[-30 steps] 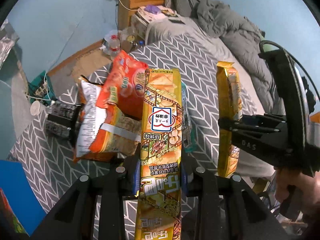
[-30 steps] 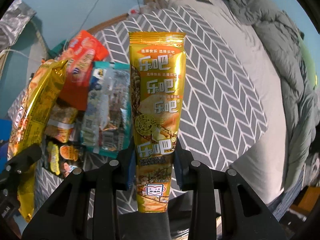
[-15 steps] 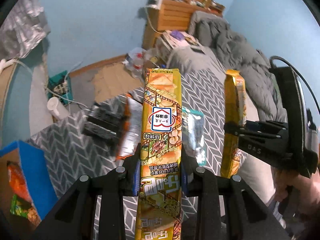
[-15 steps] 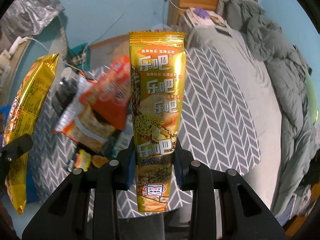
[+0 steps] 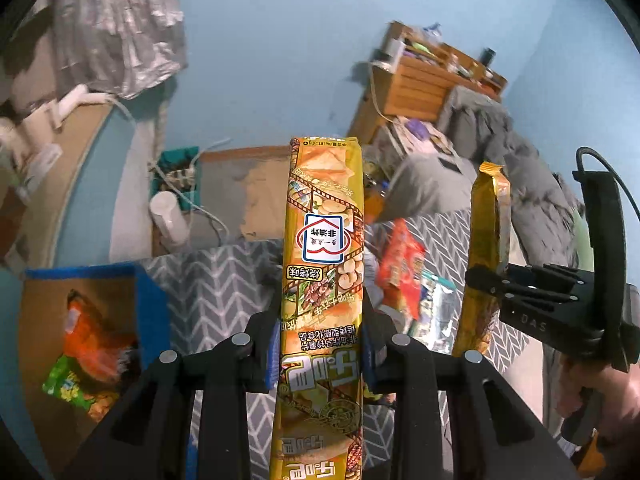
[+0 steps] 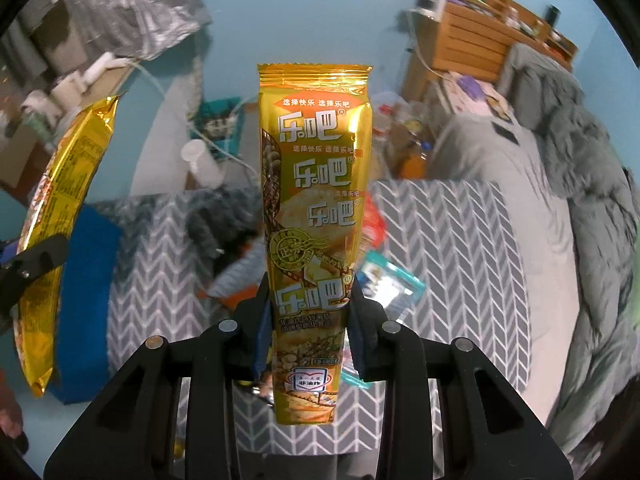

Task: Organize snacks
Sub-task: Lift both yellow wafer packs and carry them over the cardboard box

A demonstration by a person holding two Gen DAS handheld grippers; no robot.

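My left gripper (image 5: 322, 344) is shut on a long gold snack pack (image 5: 323, 248) and holds it upright above the grey chevron blanket (image 5: 212, 280). My right gripper (image 6: 308, 320) is shut on a second gold snack pack (image 6: 314, 184), also upright; it also shows in the left wrist view (image 5: 486, 248). The left pack shows at the left edge of the right wrist view (image 6: 60, 208). A red-orange snack bag (image 5: 402, 268) and a clear teal-edged pack (image 6: 390, 284) lie on the blanket. A blue-rimmed box (image 5: 80, 320) at the left holds an orange bag (image 5: 92, 340) and a green bag (image 5: 68, 388).
A grey duvet (image 6: 592, 184) lies on the bed to the right. A wooden shelf (image 6: 472, 36) stands against the blue wall. On the floor beyond the blanket are a teal basket with cables (image 5: 176, 176), a white cup (image 5: 168, 216) and cardboard (image 5: 260, 200).
Both grippers have lifted and tilted up with their gold packs. The view now takes in more wall and floor, the snack pile sits lower, and the blue box has come into view at the left.
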